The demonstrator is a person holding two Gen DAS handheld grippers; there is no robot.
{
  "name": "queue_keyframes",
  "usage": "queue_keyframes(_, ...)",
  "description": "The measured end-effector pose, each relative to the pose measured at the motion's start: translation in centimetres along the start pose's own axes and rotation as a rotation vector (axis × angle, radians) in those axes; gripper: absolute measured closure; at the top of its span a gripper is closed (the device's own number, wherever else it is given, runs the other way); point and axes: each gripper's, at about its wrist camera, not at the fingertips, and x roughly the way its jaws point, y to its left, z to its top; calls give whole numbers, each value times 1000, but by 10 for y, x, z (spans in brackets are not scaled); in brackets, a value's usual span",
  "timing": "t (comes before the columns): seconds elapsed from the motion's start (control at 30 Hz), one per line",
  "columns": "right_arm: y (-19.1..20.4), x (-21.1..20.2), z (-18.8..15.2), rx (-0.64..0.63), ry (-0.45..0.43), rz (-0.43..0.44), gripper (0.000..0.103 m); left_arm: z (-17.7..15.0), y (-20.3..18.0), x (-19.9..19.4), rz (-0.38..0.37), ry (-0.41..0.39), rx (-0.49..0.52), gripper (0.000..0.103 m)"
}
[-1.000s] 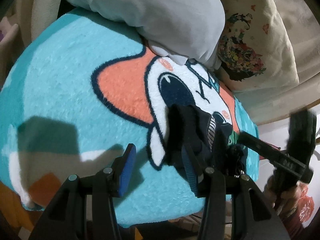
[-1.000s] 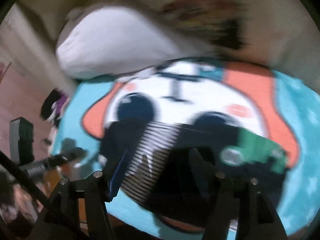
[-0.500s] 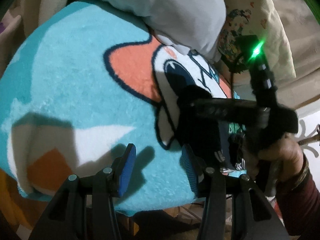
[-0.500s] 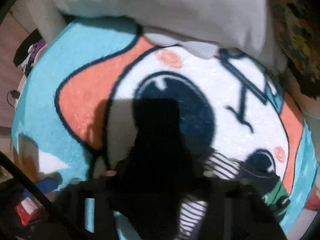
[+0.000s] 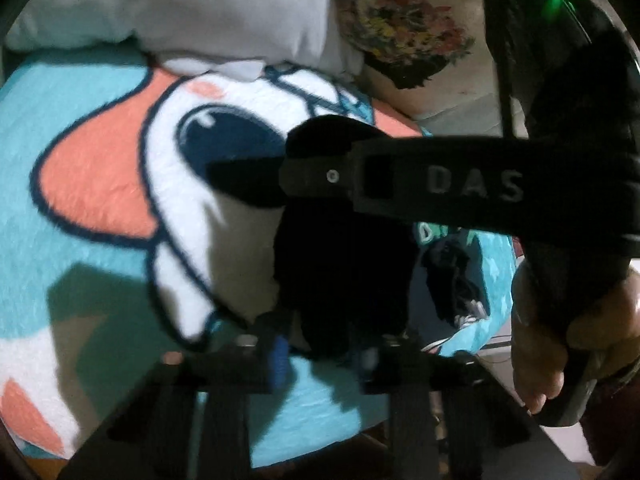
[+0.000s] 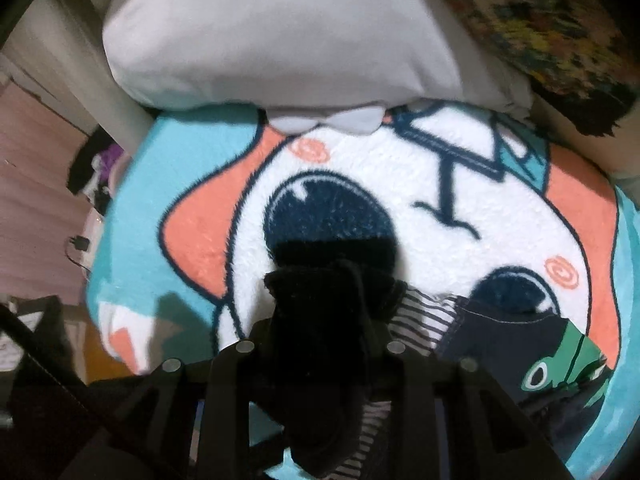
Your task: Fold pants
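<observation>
Two grippers: both are closed on the same dark garment, the pants, held up in a bunch above a bed.
Left gripper (image 5: pixel 320 354): blue-padded fingers pinch the lower edge of the black cloth; the jaws look clenched on it, though the view is blurred.
Right gripper (image 6: pixel 320 344): jaws drawn in around a thick black fold that rises between them; from the left wrist view its long black finger crosses in front, with the person's hand (image 5: pixel 560 340) on its handle.
Pants (image 6: pixel 320 312): black fabric lifted at the near edge, with a striped lining and a dark panel carrying a green frog-like print trailing down to the right onto the blanket.
Blanket (image 6: pixel 440 184): fluffy, teal with a cartoon face in white and orange, covering the bed beneath.
Pillow (image 6: pixel 280 32): white, lying at the far end, well apart from the pants.
Doing the step well: probably, keep both pinches level, carry the lifted edge across so it lands squarely over the trailing part, then lower it flat before letting go.
Risk: thick bunched cloth may slip or fold crookedly.
</observation>
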Motion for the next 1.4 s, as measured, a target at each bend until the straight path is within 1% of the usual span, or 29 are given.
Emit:
queue_keyframes(0.1,-19,-23,-4,45,-55,64,74,5,-20,-8,-9,-24,-3,86)
queue_keyframes(0.17,-38,-42,-11,81,-93,112,74,8,-38,-11,-22,-38,8,86)
queue_keyframes(0.23,-66,-63,-23,122,-139,163,74,12,-65,-11,-38,-46,39,86)
queue_keyframes(0.27,-72,-70,-26,137,-154,174,74,14,-77,-8,-43,-45,55,86)
queue_keyframes(0.37,-117,-93,-45,203,-211,196,74,17,-119,11,-71,-13,122,86)
queue_keyframes(0.47,-164,-100,-63,268,-239,200,74,19,-160,43,-62,37,193,86)
queue_keyframes(0.57,-208,-97,-78,313,-245,186,72,17,-180,59,-61,71,215,86)
queue_keyframes(0.6,-220,-91,-82,322,-236,176,68,16,-183,62,-61,79,213,86)
queue_keyframes(0.63,-234,-85,-87,347,-220,150,61,17,-184,64,-59,85,208,86)
queue_keyframes(0.7,-253,-81,-95,378,-211,121,56,18,-181,60,-37,77,187,84)
queue_keyframes(0.73,-262,-85,-99,389,-221,118,54,18,-177,56,-26,69,172,82)
queue_keyframes(0.77,-269,-88,-101,394,-229,121,51,19,-172,53,-18,60,152,80)
queue_keyframes(0.8,-276,-95,-103,405,-242,117,43,18,-167,49,-5,51,128,79)
queue_keyframes(0.83,-282,-105,-105,415,-265,99,40,21,-163,50,12,44,106,78)
queue_keyframes(0.9,-286,-119,-107,414,-301,65,40,23,-153,52,51,42,66,78)
queue_keyframes(0.93,-285,-130,-107,410,-342,50,41,24,-150,54,74,41,52,78)
queue_keyframes(0.97,-282,-138,-106,404,-371,58,42,25,-150,57,89,42,47,78)
queue_keyframes(1.0,-276,-146,-103,390,-404,104,50,25,-151,62,99,45,48,78)
queue_keyframes(1.03,-273,-152,-102,378,-414,150,57,23,-154,67,105,52,55,78)
queue_keyframes(1.07,-267,-152,-98,369,-414,203,58,20,-157,72,111,62,63,78)
queue_keyframes(1.1,-259,-150,-94,357,-407,251,60,15,-160,77,121,79,73,78)
queue_keyframes(1.13,-249,-143,-90,332,-380,316,61,13,-162,84,133,96,81,78)
queue_keyframes(1.2,-237,-129,-88,310,-330,358,62,5,-162,98,169,134,94,78)
queue_keyframes(1.27,-231,-108,-95,317,-265,350,63,-1,-158,108,205,158,92,76)
queue_keyframes(1.3,-235,-102,-103,329,-247,348,63,-4,-157,111,217,164,90,75)
queue_keyframes(1.33,-242,-92,-114,365,-220,335,63,-6,-155,113,223,163,86,72)
queue_keyframes(1.37,-247,-87,-122,381,-209,325,63,-8,-152,114,220,162,78,67)
queue_keyframes(1.4,-253,-82,-134,404,-198,316,67,-8,-151,114,215,163,69,65)
